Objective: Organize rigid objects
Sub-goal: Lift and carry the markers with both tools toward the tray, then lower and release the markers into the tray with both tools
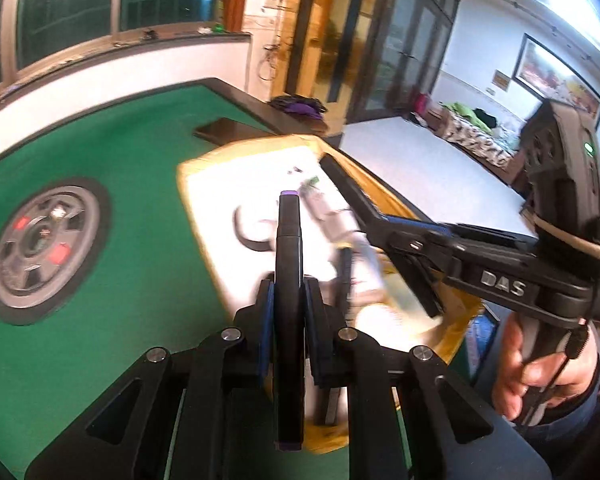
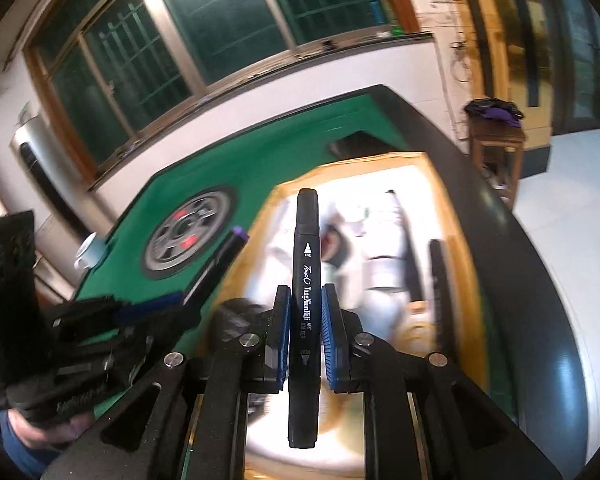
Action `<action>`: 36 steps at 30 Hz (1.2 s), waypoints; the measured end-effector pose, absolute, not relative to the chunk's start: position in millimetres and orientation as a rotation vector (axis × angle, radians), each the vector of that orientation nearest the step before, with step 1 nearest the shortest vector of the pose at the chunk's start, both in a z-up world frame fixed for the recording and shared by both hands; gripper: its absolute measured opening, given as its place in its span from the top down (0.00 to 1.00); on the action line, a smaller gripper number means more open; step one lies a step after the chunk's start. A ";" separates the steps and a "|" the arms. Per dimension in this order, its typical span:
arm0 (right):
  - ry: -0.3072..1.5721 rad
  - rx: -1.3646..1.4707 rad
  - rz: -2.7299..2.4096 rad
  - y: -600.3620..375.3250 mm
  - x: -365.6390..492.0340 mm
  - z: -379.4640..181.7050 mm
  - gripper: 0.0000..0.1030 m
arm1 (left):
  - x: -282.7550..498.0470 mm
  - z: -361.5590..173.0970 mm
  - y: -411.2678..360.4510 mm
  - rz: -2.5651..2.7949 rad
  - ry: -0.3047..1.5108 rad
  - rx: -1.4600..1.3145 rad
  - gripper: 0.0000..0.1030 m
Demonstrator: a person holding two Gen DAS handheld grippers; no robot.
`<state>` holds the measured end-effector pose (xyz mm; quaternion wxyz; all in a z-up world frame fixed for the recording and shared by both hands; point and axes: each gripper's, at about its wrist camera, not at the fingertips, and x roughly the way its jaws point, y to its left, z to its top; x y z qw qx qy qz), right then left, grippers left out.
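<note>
My left gripper (image 1: 288, 292) is shut on a black marker with purple end caps (image 1: 288, 280), held upright over a yellow-rimmed tray (image 1: 187, 184). My right gripper (image 2: 306, 304) is shut on a black art marker with white lettering (image 2: 306, 280) above the same tray (image 2: 273, 208). In the left wrist view the right gripper (image 1: 414, 250) comes in from the right, its black marker (image 1: 352, 196) slanting over the tray. In the right wrist view the left gripper (image 2: 155, 310) sits at the left with its purple-capped marker (image 2: 219, 264). Several blurred pens and markers lie on the tray's white floor.
The tray rests on a green felt table (image 1: 119, 168) with a dark raised rim (image 2: 512, 240) and a round wheel-like disc (image 1: 43, 252) in its middle. A dark flat slab (image 1: 219, 130) lies beyond the tray. A cup (image 2: 89, 250) stands at the table's far left. A person's hand (image 1: 540, 368) grips the right handle.
</note>
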<state>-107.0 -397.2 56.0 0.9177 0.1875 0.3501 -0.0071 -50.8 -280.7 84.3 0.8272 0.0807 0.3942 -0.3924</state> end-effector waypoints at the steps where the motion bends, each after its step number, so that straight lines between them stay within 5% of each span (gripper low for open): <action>1: 0.723 0.388 -0.024 -399.7 -106.8 54.8 0.87 | -53.8 83.3 -285.9 -0.847 0.841 0.176 0.88; 18: 0.777 0.420 -0.065 -414.1 -106.7 34.4 0.87 | -70.0 79.7 -309.8 -0.896 0.849 0.128 0.88; 23: 0.781 0.424 -0.067 -415.1 -106.9 34.7 0.85 | -74.3 76.6 -311.5 -0.911 0.862 0.128 0.66; 26: 0.778 0.422 -0.066 -414.9 -108.6 36.3 0.79 | -79.2 80.1 -310.2 -0.908 0.834 0.133 0.51; 30: 0.760 0.402 -0.089 -412.8 -113.3 42.5 0.62 | -80.4 81.4 -306.9 -0.901 0.825 0.134 0.50; 36: 0.732 0.387 -0.124 -410.8 -119.6 49.4 0.51 | -86.9 81.8 -298.2 -0.873 0.786 0.152 0.49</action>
